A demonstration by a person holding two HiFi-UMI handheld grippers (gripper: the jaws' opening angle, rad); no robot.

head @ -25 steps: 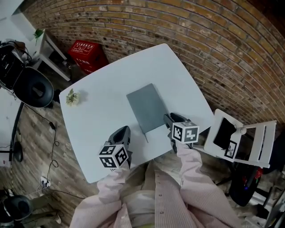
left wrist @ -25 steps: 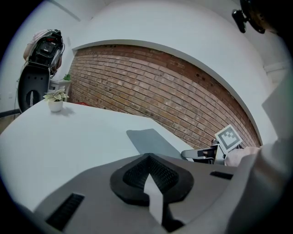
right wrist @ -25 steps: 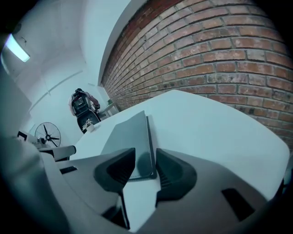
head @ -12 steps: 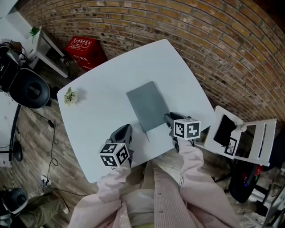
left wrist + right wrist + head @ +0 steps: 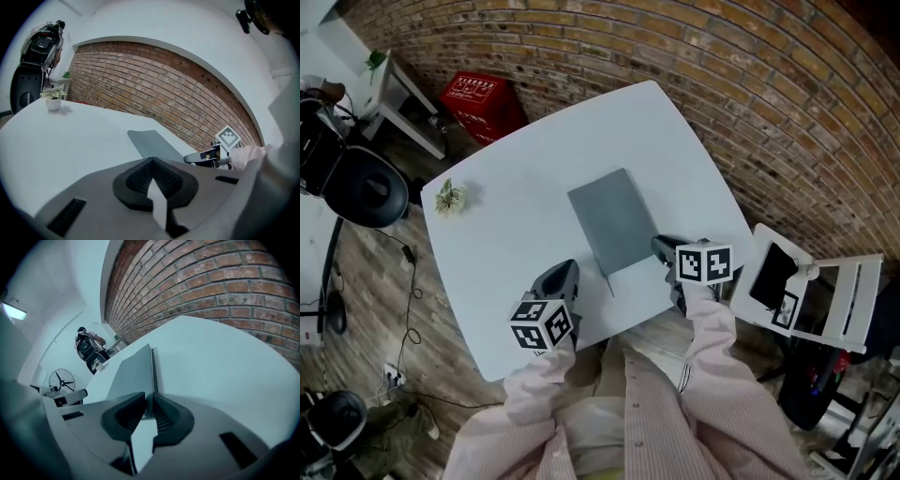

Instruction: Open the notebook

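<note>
Only the right gripper view showed my right gripper (image 5: 146, 397), jaws just closing, nipping the flat grey rectangular notebook's (image 5: 131, 371) edge. Left gripper (image 5: 151, 160): jaws together, empty.

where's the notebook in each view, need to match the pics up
Head view: notebook at picture centre, flat on the white table.
Left gripper view: near centre, slightly low.
Right gripper view: just left of centre.
Shared landmark: brick wall behind the table.
</note>
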